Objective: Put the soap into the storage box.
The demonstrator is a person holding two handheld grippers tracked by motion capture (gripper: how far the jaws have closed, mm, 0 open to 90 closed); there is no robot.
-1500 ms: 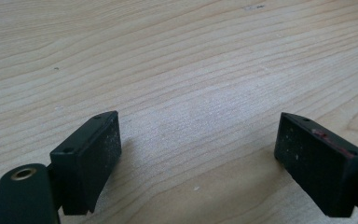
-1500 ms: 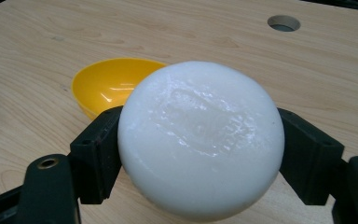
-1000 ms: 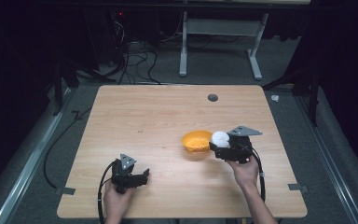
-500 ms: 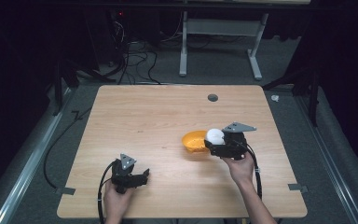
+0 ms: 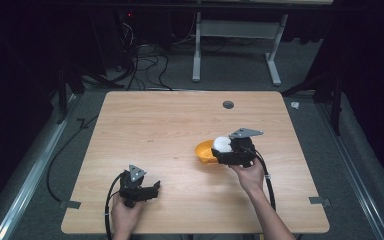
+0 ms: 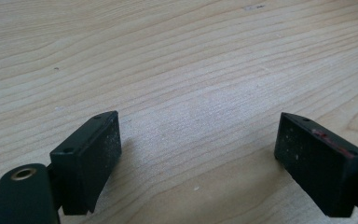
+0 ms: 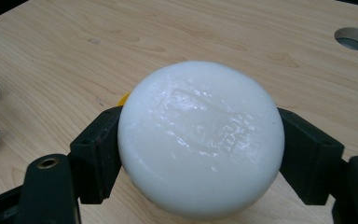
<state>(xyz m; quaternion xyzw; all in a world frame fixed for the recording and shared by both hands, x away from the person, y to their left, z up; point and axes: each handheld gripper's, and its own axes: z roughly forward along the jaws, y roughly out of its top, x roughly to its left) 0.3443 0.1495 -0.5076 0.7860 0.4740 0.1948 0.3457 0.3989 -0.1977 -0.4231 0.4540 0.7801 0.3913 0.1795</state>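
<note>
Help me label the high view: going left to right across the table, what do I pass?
Left gripper with open jaws, low on the table → yellow bowl → white round puck, clamped in the right gripper → the hand holding it.

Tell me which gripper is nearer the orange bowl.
Right. The right gripper, shut on a white round block, is at the orange bowl, over its right side. The left gripper rests open, apart from the bowl, near the table's front edge.
</note>
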